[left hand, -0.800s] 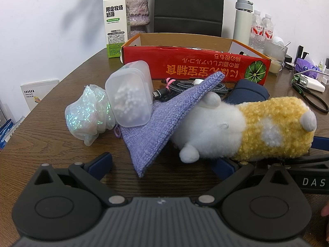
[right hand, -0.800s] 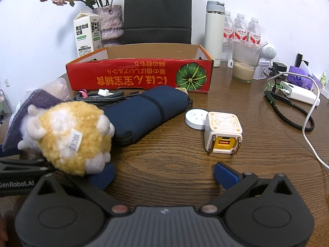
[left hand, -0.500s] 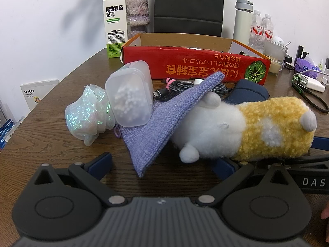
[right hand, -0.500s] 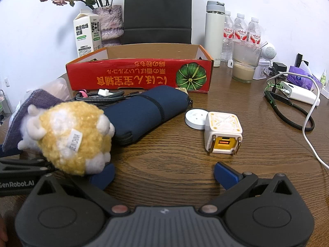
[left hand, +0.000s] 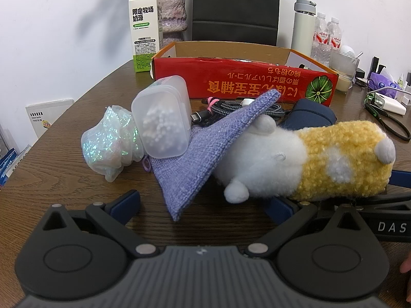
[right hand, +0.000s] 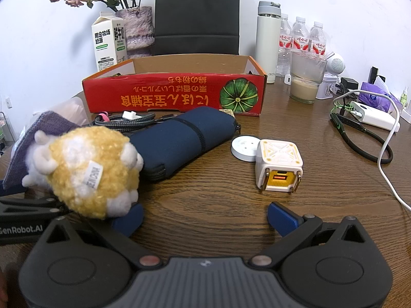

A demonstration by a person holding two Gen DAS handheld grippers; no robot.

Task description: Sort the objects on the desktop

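A yellow and white plush toy (left hand: pixel 308 164) lies on the wooden table, also in the right wrist view (right hand: pixel 84 174). A purple cloth pouch (left hand: pixel 205 148) leans on it, next to a clear plastic box (left hand: pixel 164 125) of white beads and a glittery bag (left hand: pixel 108 143). A braided cable (right hand: pixel 123 122), a navy pouch (right hand: pixel 179 138), a white puck (right hand: pixel 244 147) and a white and yellow charger cube (right hand: pixel 278 169) lie before the red cardboard box (right hand: pixel 174 97). My left gripper (left hand: pixel 203 205) is open, low before the purple pouch. My right gripper (right hand: pixel 203 215) is open and empty, right of the plush.
A milk carton (left hand: pixel 145 30), a vase (right hand: pixel 138 28), a black bag (right hand: pixel 197 12), a white flask (right hand: pixel 267 43), water bottles (right hand: pixel 300 38) and a glass (right hand: pixel 305 79) stand at the back. A white power bank (right hand: pixel 377 118), cables and a black band (right hand: pixel 364 138) lie at the right.
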